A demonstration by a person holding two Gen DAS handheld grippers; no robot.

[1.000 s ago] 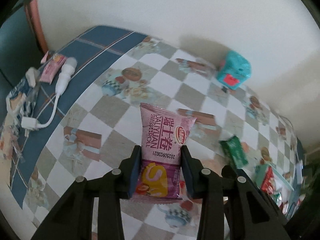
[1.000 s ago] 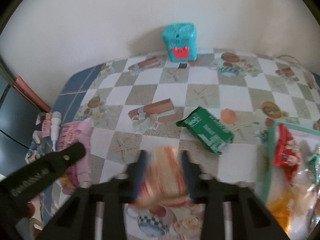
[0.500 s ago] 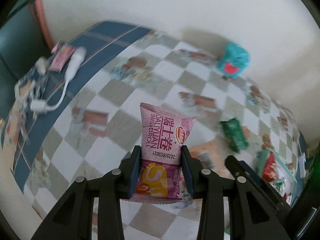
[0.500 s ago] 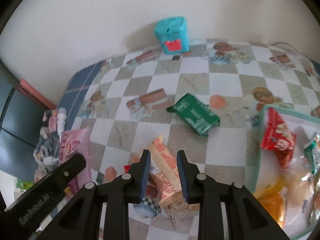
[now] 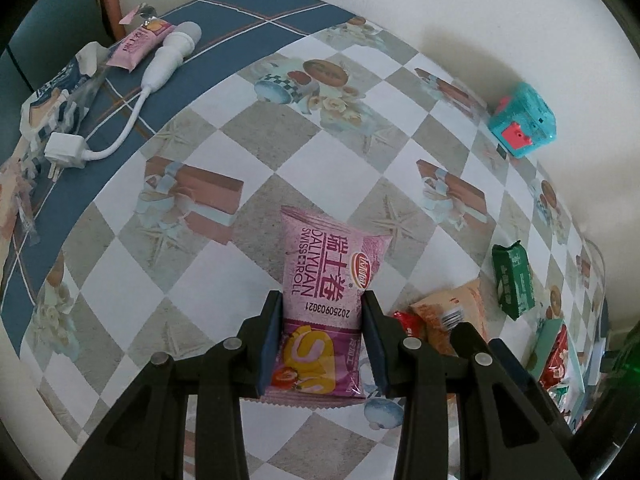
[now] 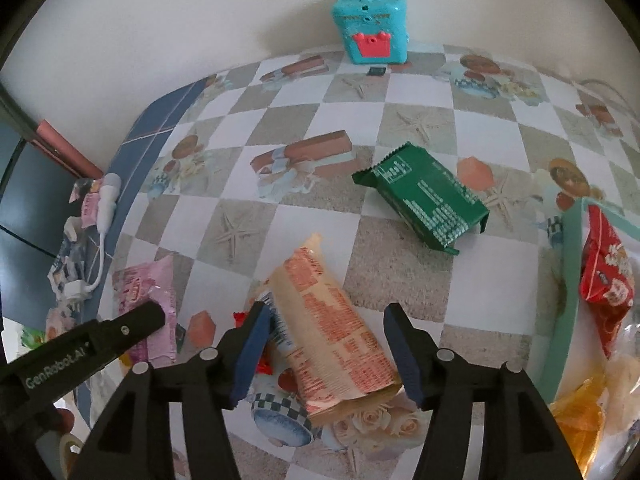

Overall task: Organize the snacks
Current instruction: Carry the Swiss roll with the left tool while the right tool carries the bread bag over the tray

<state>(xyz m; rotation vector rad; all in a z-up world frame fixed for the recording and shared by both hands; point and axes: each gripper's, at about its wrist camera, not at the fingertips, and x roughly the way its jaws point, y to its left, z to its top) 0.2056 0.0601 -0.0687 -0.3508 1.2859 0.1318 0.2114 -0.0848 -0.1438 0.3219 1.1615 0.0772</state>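
Observation:
My left gripper (image 5: pixel 322 340) is shut on a pink Swiss roll packet (image 5: pixel 326 280) and holds it above the checked tablecloth; it also shows in the right wrist view (image 6: pixel 148 296). My right gripper (image 6: pixel 330 348) is open, with its jaws on either side of an orange-and-cream snack packet (image 6: pixel 328 328) that lies on the table. A green snack packet (image 6: pixel 424 200) lies farther back. A teal-rimmed container (image 6: pixel 566 280) at the right holds a red packet (image 6: pixel 608 268) and orange ones.
A turquoise box with a red crown (image 6: pixel 372 26) stands against the wall. A white charger with its cable (image 5: pixel 160 68), a small pink packet (image 5: pixel 138 44) and wrappers lie on the blue table edge at the left. A small red wrapper (image 6: pixel 260 364) lies under the right gripper.
My right gripper has opened around the orange packet, which now lies on the table. My left gripper has moved with the pink packet still held.

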